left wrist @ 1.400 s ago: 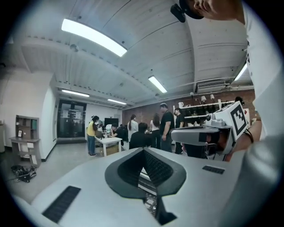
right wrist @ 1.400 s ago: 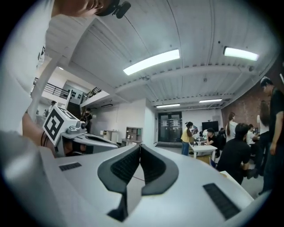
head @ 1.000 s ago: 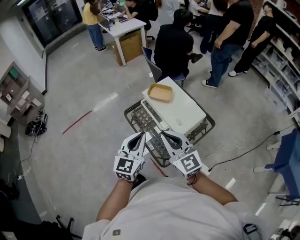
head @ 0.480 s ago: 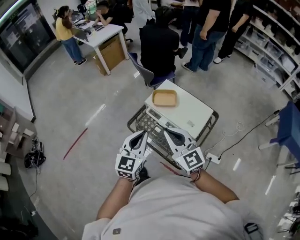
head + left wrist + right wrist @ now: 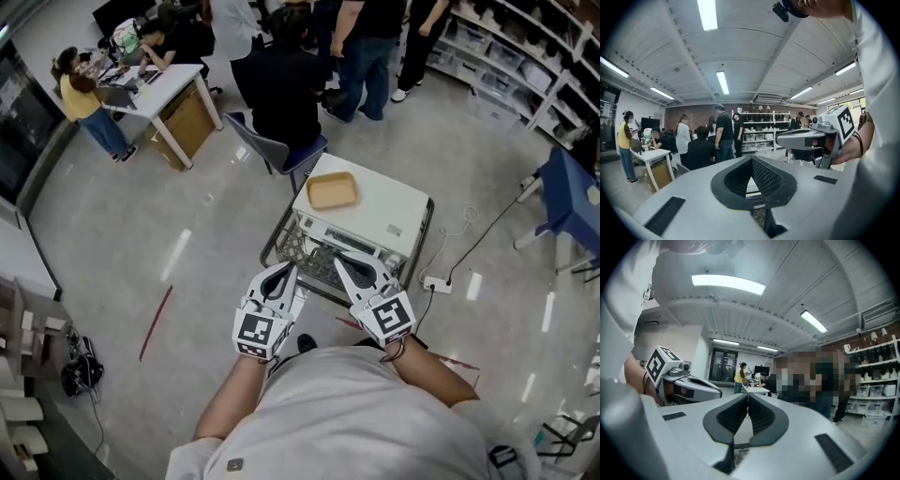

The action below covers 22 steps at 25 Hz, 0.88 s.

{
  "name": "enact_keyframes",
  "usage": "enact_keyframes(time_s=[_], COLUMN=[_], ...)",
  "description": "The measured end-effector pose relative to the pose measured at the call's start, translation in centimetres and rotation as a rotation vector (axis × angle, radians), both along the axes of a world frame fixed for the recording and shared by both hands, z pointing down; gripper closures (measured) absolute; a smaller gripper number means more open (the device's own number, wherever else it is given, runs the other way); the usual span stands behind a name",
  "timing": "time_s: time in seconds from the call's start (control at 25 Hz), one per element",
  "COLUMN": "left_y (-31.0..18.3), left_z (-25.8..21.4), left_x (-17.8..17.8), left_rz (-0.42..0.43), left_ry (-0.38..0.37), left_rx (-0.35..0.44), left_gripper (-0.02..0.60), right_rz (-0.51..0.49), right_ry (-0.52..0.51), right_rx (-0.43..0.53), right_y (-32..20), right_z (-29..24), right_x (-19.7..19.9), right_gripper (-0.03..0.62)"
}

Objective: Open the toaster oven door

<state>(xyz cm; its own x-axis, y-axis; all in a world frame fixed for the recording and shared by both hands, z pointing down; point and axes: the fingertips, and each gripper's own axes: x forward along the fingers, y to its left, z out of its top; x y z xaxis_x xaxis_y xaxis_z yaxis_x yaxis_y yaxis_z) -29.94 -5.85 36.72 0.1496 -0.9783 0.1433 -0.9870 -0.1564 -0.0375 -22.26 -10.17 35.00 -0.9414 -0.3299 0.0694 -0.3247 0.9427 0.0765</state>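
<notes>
- Both tongs were level before my chest, side by side: the left tongs pressed together on nothing, the right tongs likewise together and bare.
- The white toaster oven sat on a wire cart just beyond the tips, its front toward me, apart from both tongs.
- One tan tray lay on its top, toward the far left corner.
- Several people were gathered beyond the cart.

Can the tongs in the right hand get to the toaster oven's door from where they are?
Probably yes. The right tongs hang just in front of the door of the toaster oven, with nothing between them that I can see. They are shut and empty, so they would need to open first.
</notes>
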Motion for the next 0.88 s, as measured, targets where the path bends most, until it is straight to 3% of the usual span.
enact_keyframes(time_s=[0.24,0.88], left_y=[-0.5,-7.6], left_z=[1.6,6.7], left_x=[-1.5,-0.3], left_rz=[0.119,0.29], left_ry=[-0.026,-0.091], left_rx=[-0.033,-0.136], left_gripper=[0.565,0.565], right_rz=[0.137,0.185], right_ry=[0.052,0.21], right_rx=[-0.029,-0.132], right_y=[-0.6,-5.8], right_z=[2.3,9.3], right_x=[0.2,2.6], right_gripper=[0.576,0.574])
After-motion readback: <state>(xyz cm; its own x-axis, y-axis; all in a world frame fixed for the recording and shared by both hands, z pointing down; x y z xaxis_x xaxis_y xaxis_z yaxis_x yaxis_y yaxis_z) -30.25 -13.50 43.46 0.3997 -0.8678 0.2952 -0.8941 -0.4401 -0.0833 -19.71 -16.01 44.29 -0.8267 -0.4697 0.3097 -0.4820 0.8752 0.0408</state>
